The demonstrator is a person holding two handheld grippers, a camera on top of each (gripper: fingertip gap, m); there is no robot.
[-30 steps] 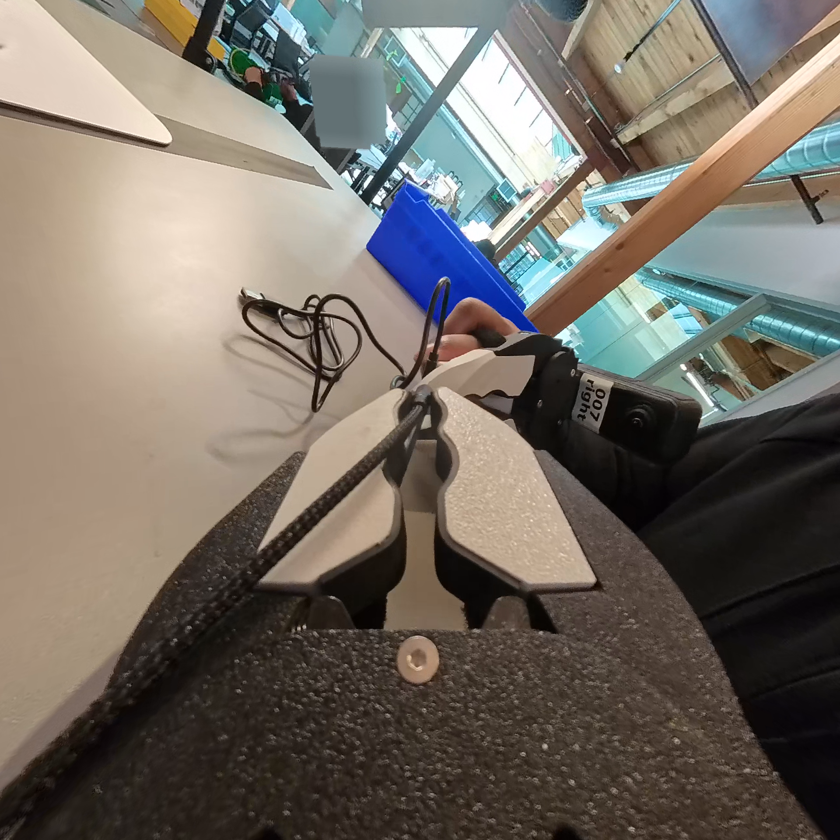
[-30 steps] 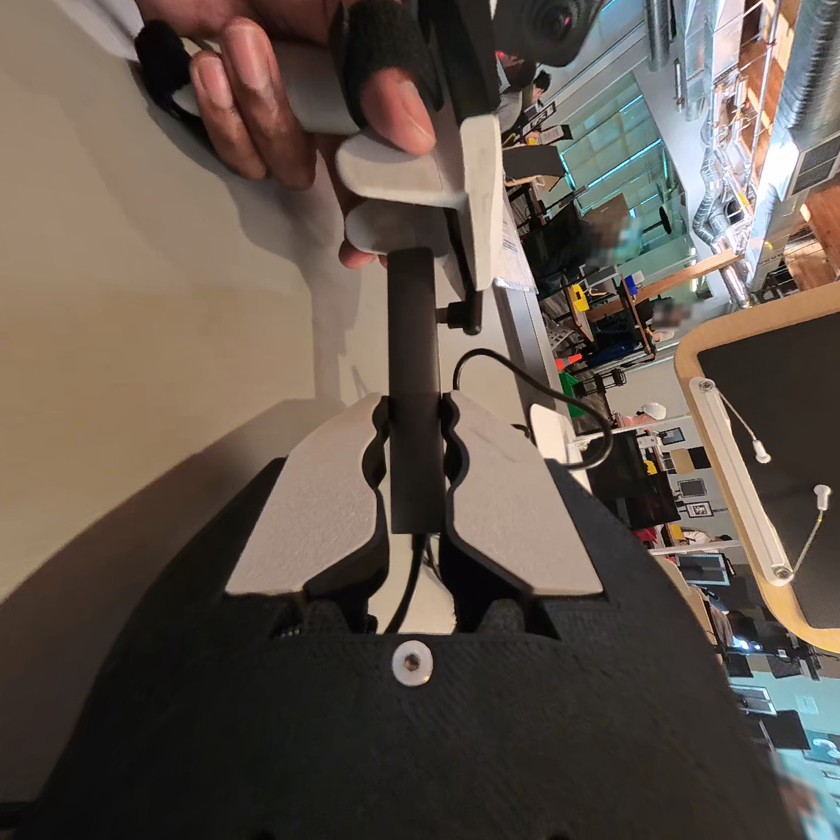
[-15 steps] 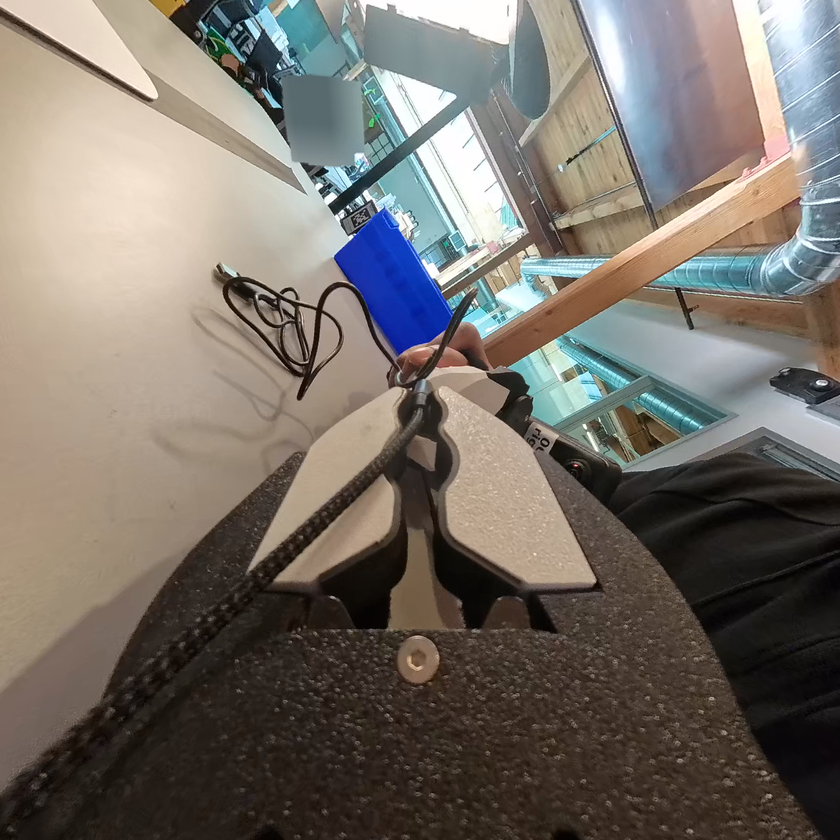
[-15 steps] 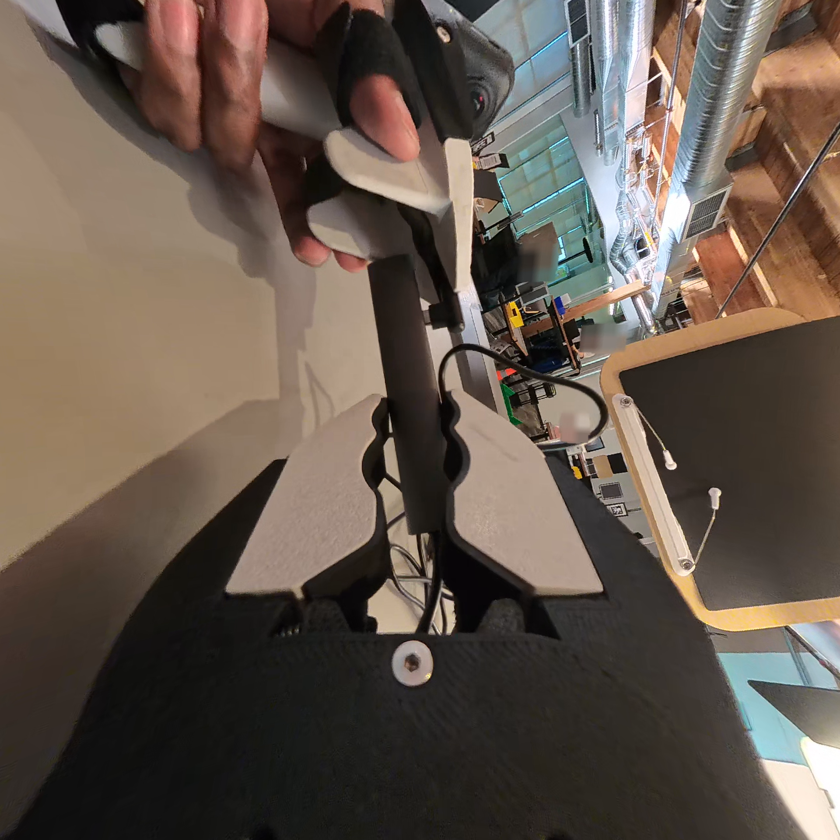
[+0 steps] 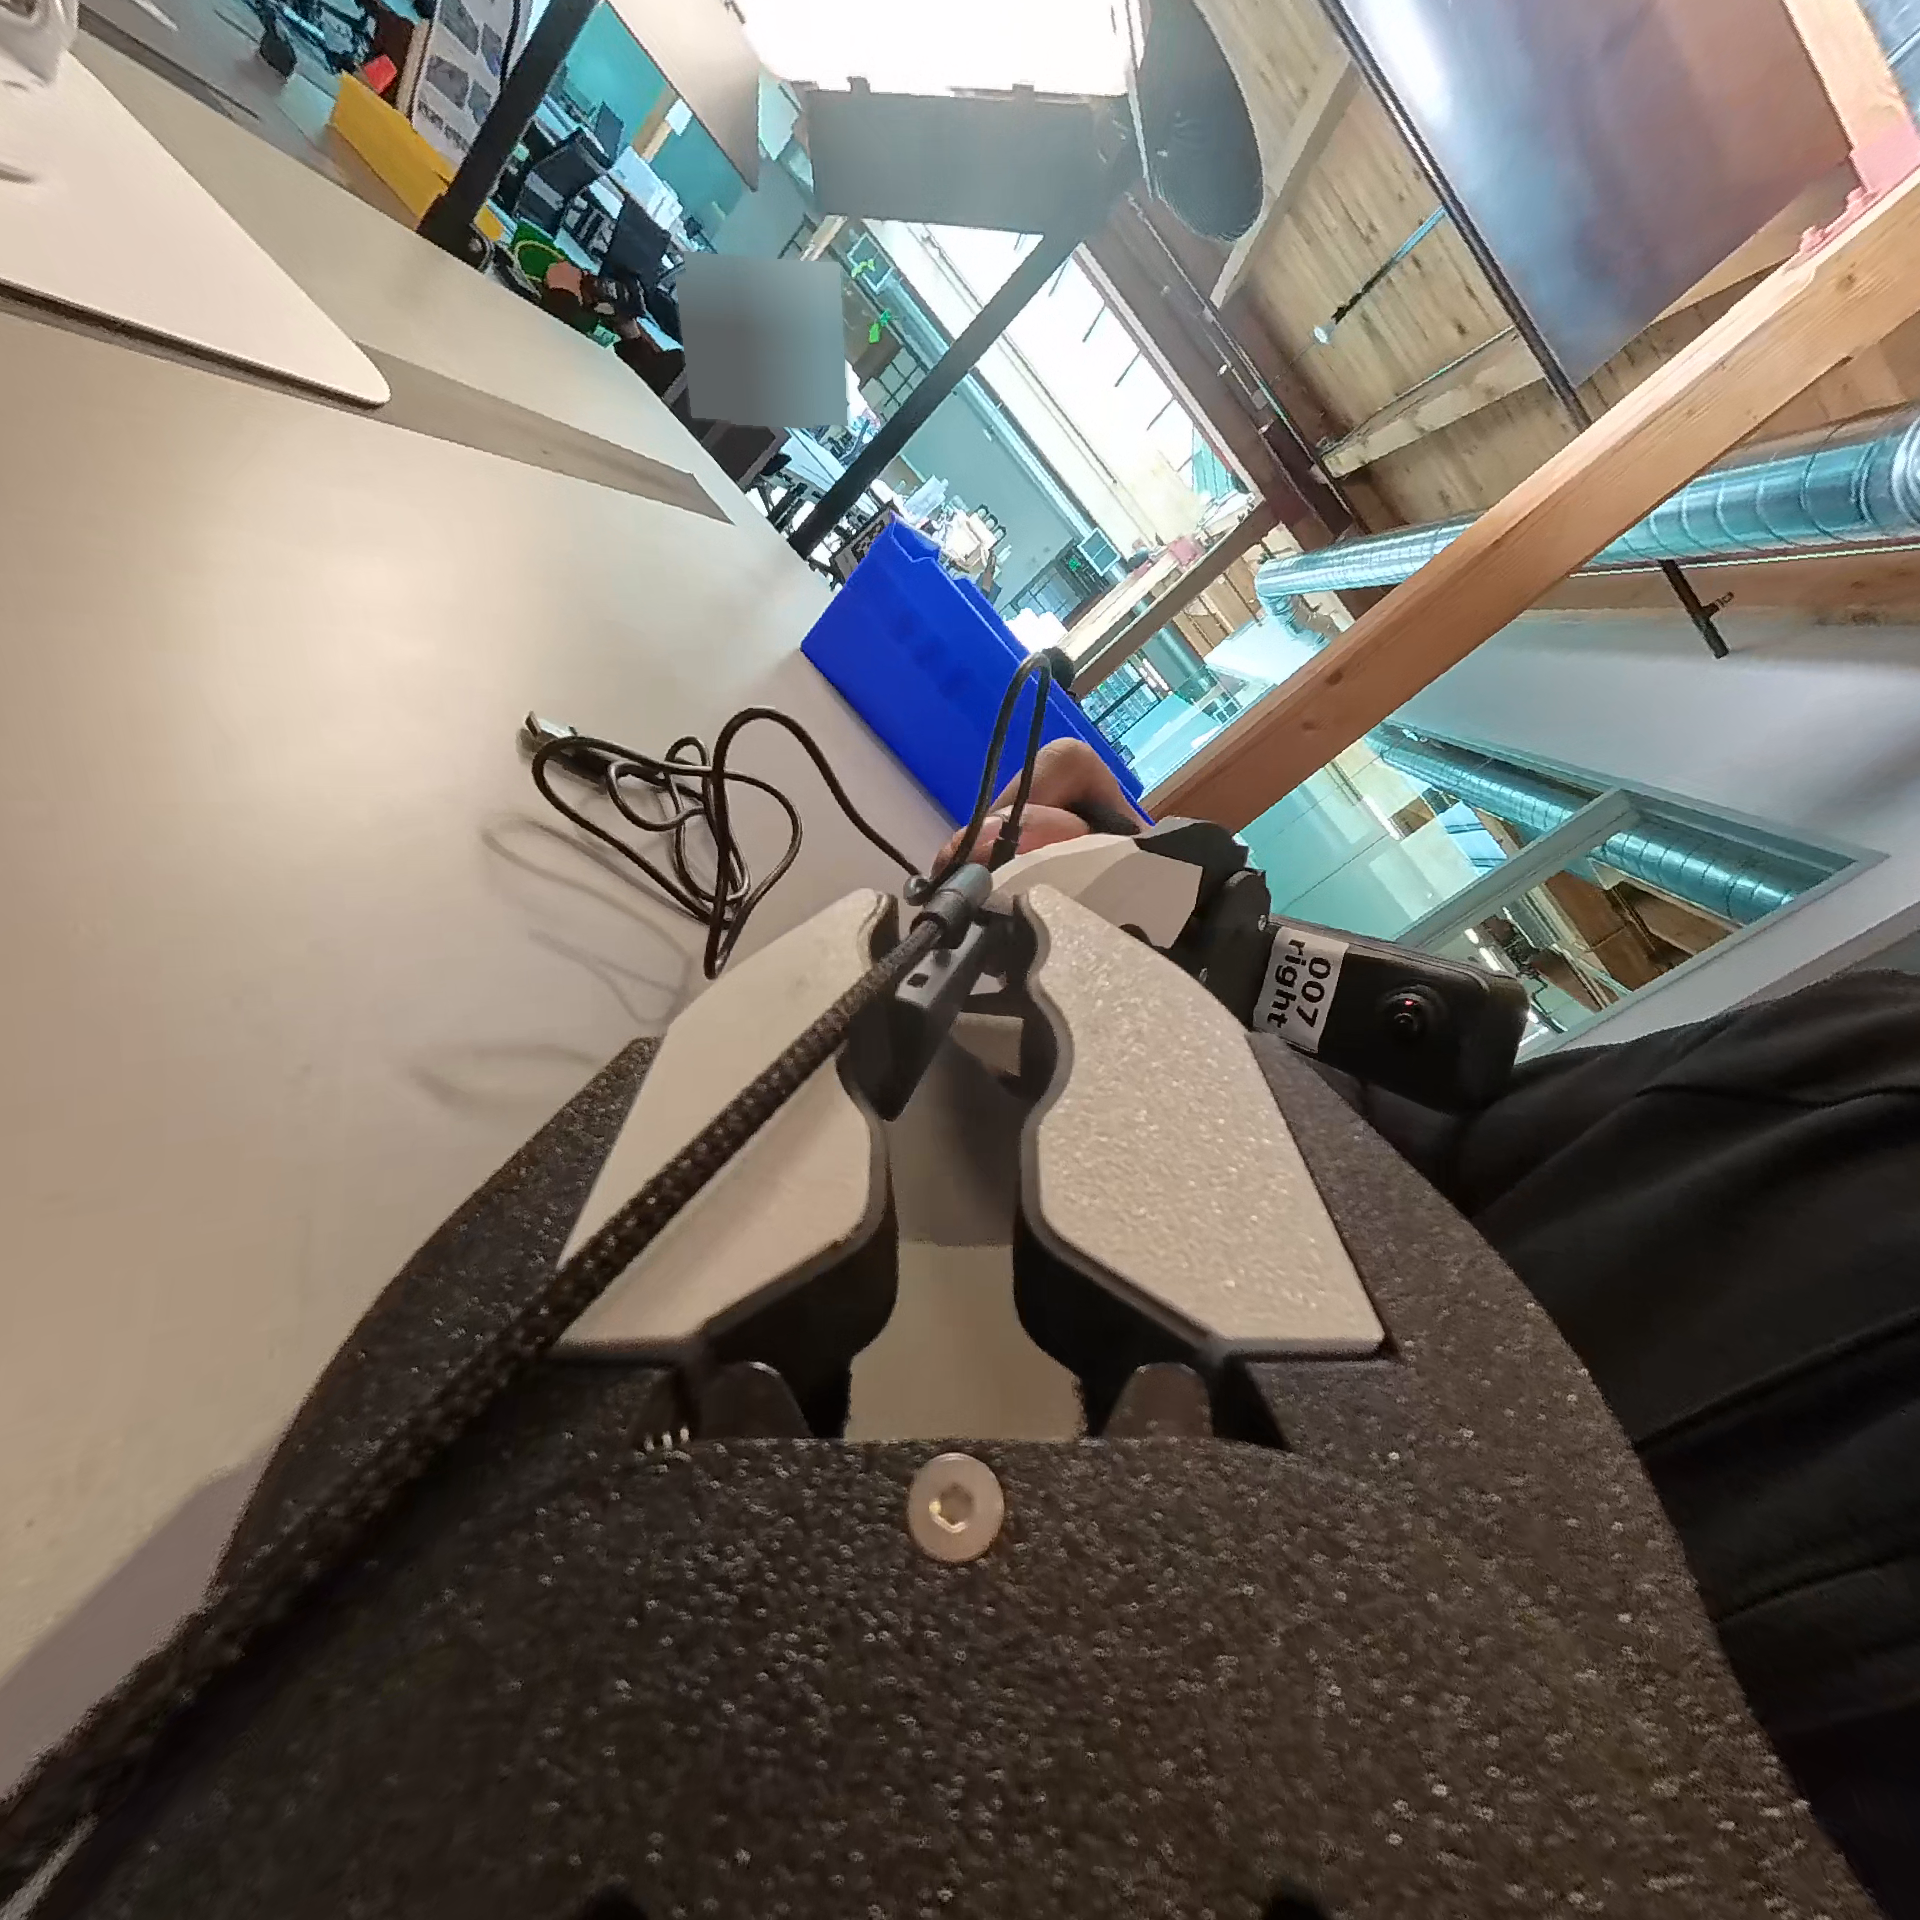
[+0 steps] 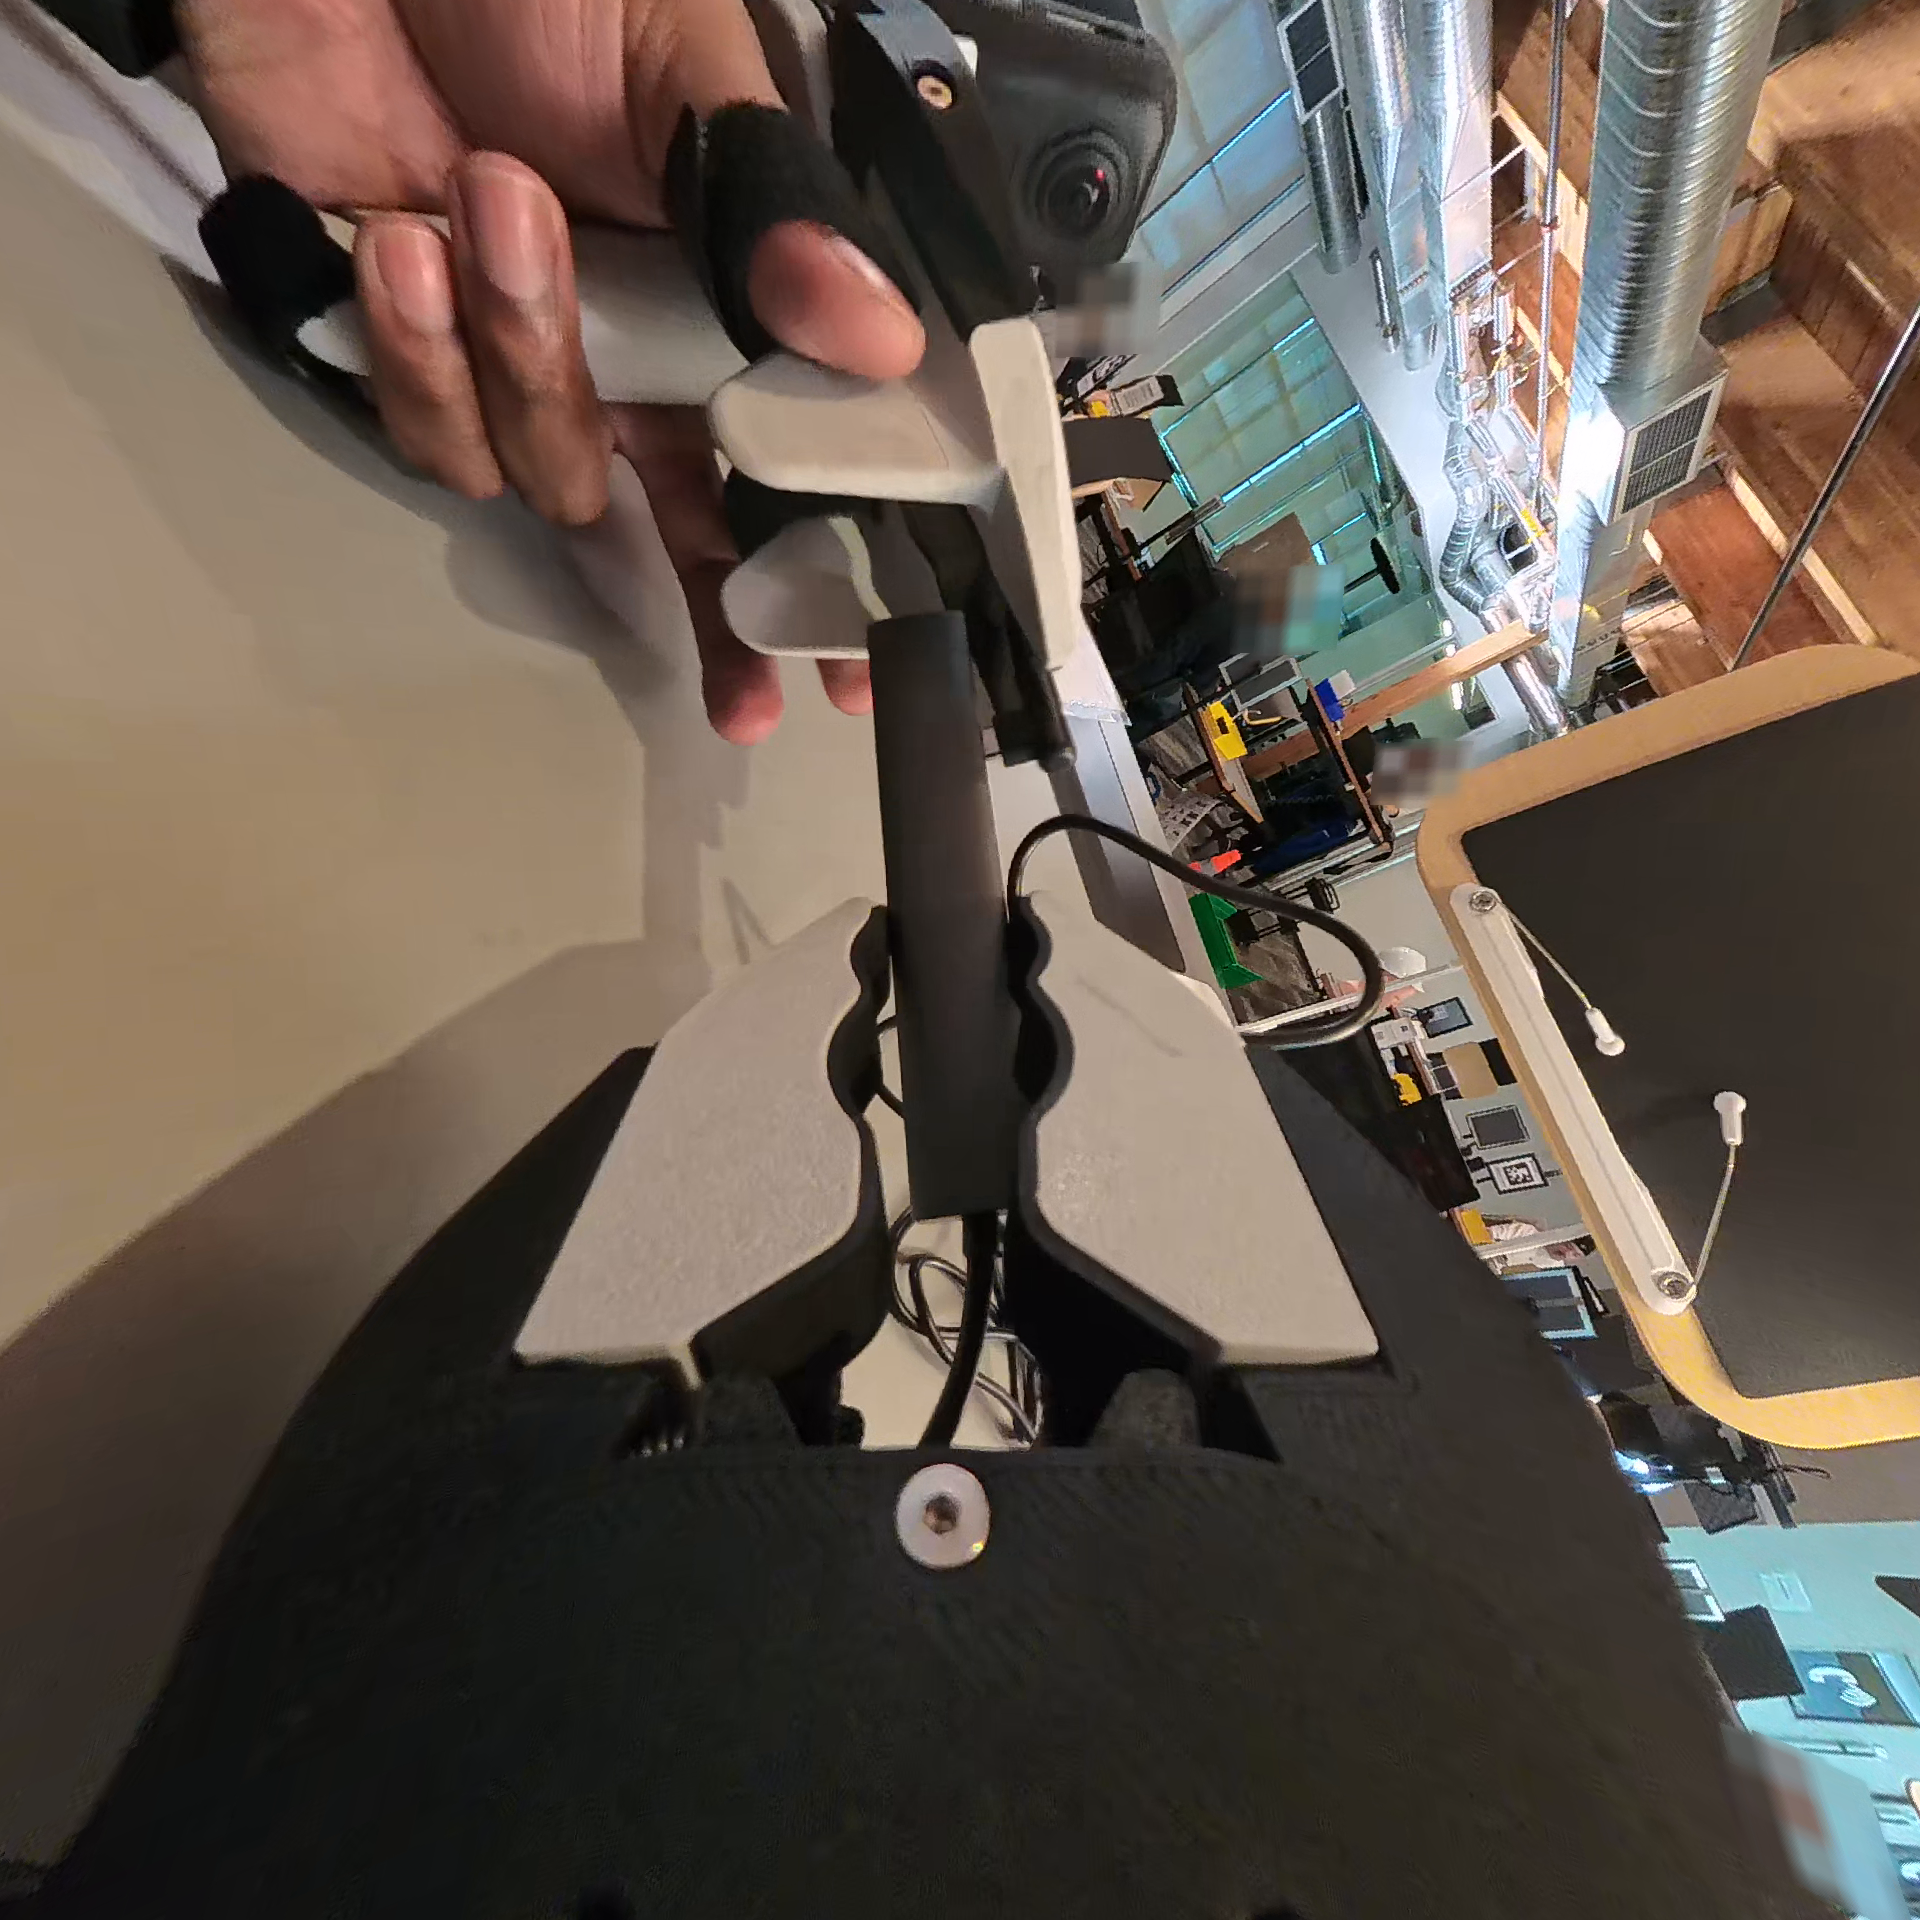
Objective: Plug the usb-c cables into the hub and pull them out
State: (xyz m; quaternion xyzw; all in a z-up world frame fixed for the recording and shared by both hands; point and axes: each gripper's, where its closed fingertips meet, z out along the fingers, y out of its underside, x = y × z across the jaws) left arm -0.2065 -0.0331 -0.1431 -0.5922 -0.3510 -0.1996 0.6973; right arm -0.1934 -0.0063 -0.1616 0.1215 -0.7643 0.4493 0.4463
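Note:
My right gripper (image 6: 951, 925) is shut on the slim black hub (image 6: 940, 831), which sticks out forward towards my left gripper (image 6: 821, 520). A thin black cable (image 6: 1195, 883) enters the hub's side and loops right. The hub's own lead (image 6: 961, 1340) trails back between my fingers. In the left wrist view my left gripper (image 5: 956, 925) has its jaws a little apart. The grey plug (image 5: 961, 899) of the braided cable (image 5: 675, 1153) sits between the tips, at the hub's end (image 5: 904, 1023). The right gripper's white body (image 5: 1101, 883) shows just beyond.
A loose coil of black cable (image 5: 675, 810) with a metal plug (image 5: 545, 727) lies on the grey table (image 5: 260, 727). A blue bin (image 5: 935, 686) stands behind it. A white flat pad (image 5: 156, 260) lies far left. A dark sleeve (image 5: 1662, 1247) fills the right. The tips of one gripper are about 4 cm away from the tips of the other.
My left gripper's jaws have widened around the braided cable's plug. Both views have swung a little. The hub has stayed in my right gripper.

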